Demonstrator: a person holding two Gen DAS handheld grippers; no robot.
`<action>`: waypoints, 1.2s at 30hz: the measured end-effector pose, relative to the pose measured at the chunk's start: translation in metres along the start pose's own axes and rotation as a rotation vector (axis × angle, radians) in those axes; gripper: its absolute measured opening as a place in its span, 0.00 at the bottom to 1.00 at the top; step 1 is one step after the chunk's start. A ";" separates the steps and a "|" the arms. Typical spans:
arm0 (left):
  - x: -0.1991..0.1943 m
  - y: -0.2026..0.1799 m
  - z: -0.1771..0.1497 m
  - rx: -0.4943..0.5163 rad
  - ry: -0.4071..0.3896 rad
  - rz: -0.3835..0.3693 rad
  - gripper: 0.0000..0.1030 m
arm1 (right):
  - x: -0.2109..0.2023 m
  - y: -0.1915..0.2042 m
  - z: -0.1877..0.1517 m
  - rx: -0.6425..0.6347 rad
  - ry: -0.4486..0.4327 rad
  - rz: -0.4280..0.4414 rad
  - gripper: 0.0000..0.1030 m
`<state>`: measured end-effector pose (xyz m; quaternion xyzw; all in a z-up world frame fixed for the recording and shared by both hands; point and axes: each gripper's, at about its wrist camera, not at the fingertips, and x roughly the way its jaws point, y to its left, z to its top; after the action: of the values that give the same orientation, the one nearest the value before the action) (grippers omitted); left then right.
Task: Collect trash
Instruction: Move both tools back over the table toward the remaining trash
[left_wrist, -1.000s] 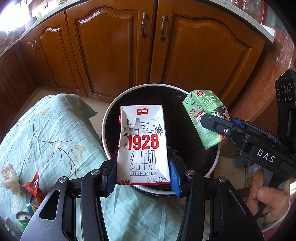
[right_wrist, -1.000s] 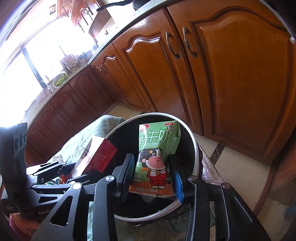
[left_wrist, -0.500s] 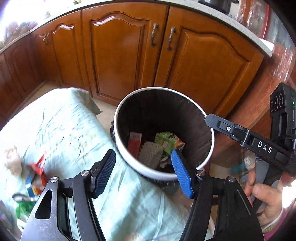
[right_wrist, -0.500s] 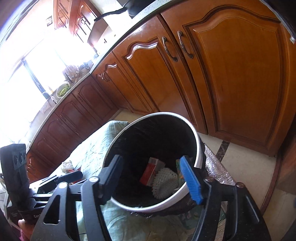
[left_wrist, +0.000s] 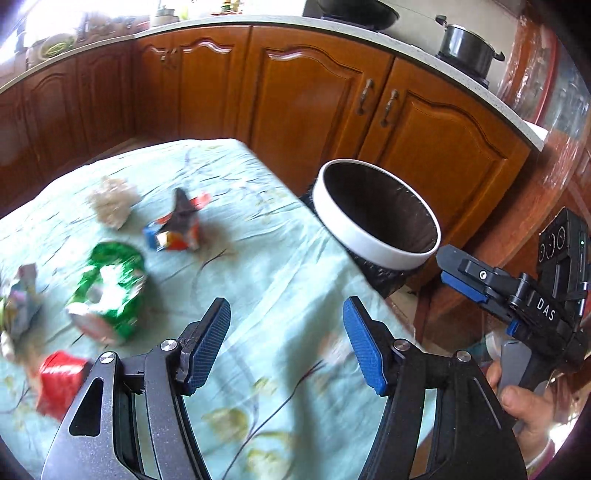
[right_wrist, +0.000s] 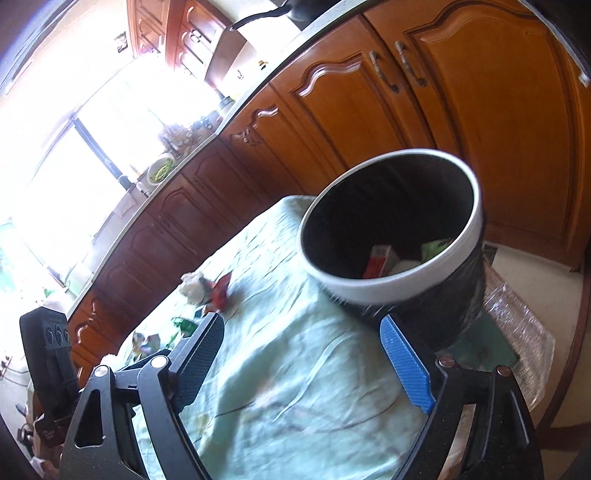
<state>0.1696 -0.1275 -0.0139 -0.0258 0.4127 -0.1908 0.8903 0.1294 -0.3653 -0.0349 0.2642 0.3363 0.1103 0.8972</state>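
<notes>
The white-rimmed trash bin (left_wrist: 373, 243) with a black liner stands off the table's far right corner; it also shows in the right wrist view (right_wrist: 399, 284), with a red and white carton (right_wrist: 378, 260) and a green carton (right_wrist: 436, 246) inside. My left gripper (left_wrist: 286, 345) is open and empty above the tablecloth. My right gripper (right_wrist: 303, 363) is open and empty near the bin; it also shows in the left wrist view (left_wrist: 461, 280). Trash lies on the table at left: a crumpled green wrapper (left_wrist: 110, 288), a red and blue wrapper (left_wrist: 175, 229), a white paper wad (left_wrist: 110, 203) and a red carton (left_wrist: 57, 380).
A pale green flowered cloth (left_wrist: 277, 266) covers the table. Brown wooden cabinets (left_wrist: 314, 103) run behind the table and the bin. More small wrappers (left_wrist: 20, 299) lie at the table's left edge. A black pot (left_wrist: 467, 48) stands on the counter.
Both grippers opened and dropped their milk cartons into the bin. Both then pulled back from the bin, and the left view swung left over the table.
</notes>
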 end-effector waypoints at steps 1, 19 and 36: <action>-0.005 0.006 -0.005 -0.012 -0.004 0.010 0.63 | 0.002 0.005 -0.005 -0.006 0.009 0.005 0.86; -0.074 0.118 -0.070 -0.229 -0.055 0.124 0.63 | 0.039 0.105 -0.078 -0.158 0.194 0.134 0.86; -0.094 0.202 -0.077 -0.395 -0.083 0.192 0.63 | 0.077 0.175 -0.108 -0.291 0.309 0.233 0.85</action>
<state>0.1215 0.1018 -0.0372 -0.1680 0.4057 -0.0196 0.8982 0.1117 -0.1466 -0.0494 0.1494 0.4173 0.2994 0.8449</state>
